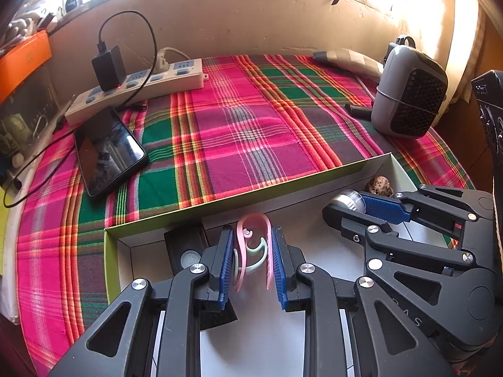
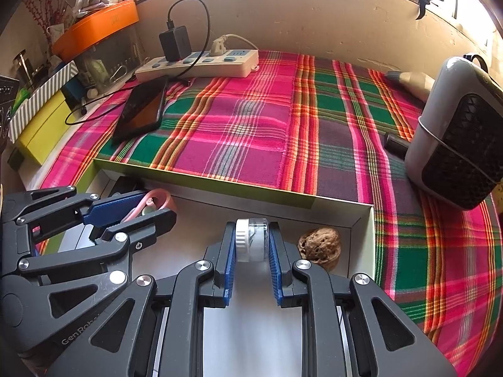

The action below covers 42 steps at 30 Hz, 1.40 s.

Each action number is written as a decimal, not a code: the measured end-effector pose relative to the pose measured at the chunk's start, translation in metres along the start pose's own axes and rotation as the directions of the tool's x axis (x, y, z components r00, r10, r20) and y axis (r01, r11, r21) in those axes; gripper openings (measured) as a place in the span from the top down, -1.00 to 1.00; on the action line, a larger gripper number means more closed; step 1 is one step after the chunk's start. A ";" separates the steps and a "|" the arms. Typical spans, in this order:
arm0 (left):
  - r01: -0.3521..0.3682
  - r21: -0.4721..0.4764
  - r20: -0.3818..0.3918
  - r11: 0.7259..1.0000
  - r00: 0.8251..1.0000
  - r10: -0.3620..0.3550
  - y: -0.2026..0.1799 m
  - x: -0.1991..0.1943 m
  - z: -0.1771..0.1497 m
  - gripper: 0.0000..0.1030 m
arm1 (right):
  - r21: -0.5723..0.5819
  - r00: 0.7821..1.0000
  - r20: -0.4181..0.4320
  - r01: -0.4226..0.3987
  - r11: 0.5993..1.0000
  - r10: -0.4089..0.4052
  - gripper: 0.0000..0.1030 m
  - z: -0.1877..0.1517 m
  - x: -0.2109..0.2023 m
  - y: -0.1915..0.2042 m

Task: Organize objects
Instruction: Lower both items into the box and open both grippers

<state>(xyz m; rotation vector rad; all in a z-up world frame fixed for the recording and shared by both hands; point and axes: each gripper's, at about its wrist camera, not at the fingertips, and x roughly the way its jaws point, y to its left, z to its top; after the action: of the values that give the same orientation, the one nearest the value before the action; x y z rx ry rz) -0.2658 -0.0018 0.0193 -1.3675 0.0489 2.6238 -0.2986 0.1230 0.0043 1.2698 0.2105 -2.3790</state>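
Note:
A shallow white box with green sides (image 1: 220, 202) (image 2: 220, 185) lies on a plaid cloth. My left gripper (image 1: 253, 242) (image 2: 157, 204) is inside it, shut on a bunch of pink and mint plastic hooks (image 1: 251, 245) (image 2: 154, 199). My right gripper (image 2: 251, 238) (image 1: 352, 202) is beside it in the box, shut on a small clear jar with a white lid (image 2: 251, 238) (image 1: 347, 199). A brown walnut (image 2: 320, 246) (image 1: 378, 185) lies in the box's far right corner. A flat black device (image 1: 185, 248) lies in the box's left end.
A black phone (image 1: 107, 154) (image 2: 143, 111) and a white power strip with a charger (image 1: 138, 88) (image 2: 198, 62) sit at the back left. A grey fan heater (image 1: 408, 94) (image 2: 459, 132) stands at the right. An orange box (image 2: 94, 28) sits on clutter beyond the left edge.

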 end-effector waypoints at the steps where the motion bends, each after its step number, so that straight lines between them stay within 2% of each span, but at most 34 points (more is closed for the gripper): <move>1: -0.001 -0.002 -0.001 1.000 1.000 0.001 0.000 0.000 0.000 0.58 | 0.001 1.000 0.000 0.002 1.000 -0.002 0.61 0.000 0.000 0.000; 6: -0.006 -0.006 -0.002 1.000 1.000 0.006 0.003 0.000 -0.001 0.58 | 0.012 1.000 0.011 0.001 1.000 -0.002 0.54 0.000 -0.002 -0.001; 9: -0.006 -0.014 -0.004 1.000 1.000 0.006 0.004 -0.001 -0.001 0.58 | 0.013 1.000 0.014 0.001 1.000 -0.002 0.37 0.000 -0.003 -0.001; 12: -0.006 -0.017 -0.004 1.000 1.000 0.006 0.004 -0.002 -0.002 0.57 | 0.017 1.000 0.023 0.004 1.000 -0.004 0.33 0.000 -0.004 -0.001; 24: -0.012 -0.023 0.000 1.000 1.000 0.012 0.002 -0.013 -0.007 0.51 | 0.026 0.999 0.042 0.011 1.000 -0.012 0.31 -0.003 -0.016 0.000; 28: -0.012 -0.029 0.008 1.000 1.000 0.012 0.002 -0.020 -0.009 0.50 | 0.027 0.998 0.055 0.006 1.000 -0.007 0.22 -0.005 -0.022 0.002; 42: -0.006 -0.036 0.087 0.999 0.996 0.009 0.005 -0.067 -0.033 0.48 | 0.038 0.993 0.116 -0.002 0.999 -0.002 0.22 -0.022 -0.062 0.009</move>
<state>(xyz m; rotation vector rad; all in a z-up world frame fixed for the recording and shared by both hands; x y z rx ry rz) -0.2024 -0.0199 0.0545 -1.2638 -0.0053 2.6999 -0.2478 0.1409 0.0430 1.1432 0.1298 -2.4591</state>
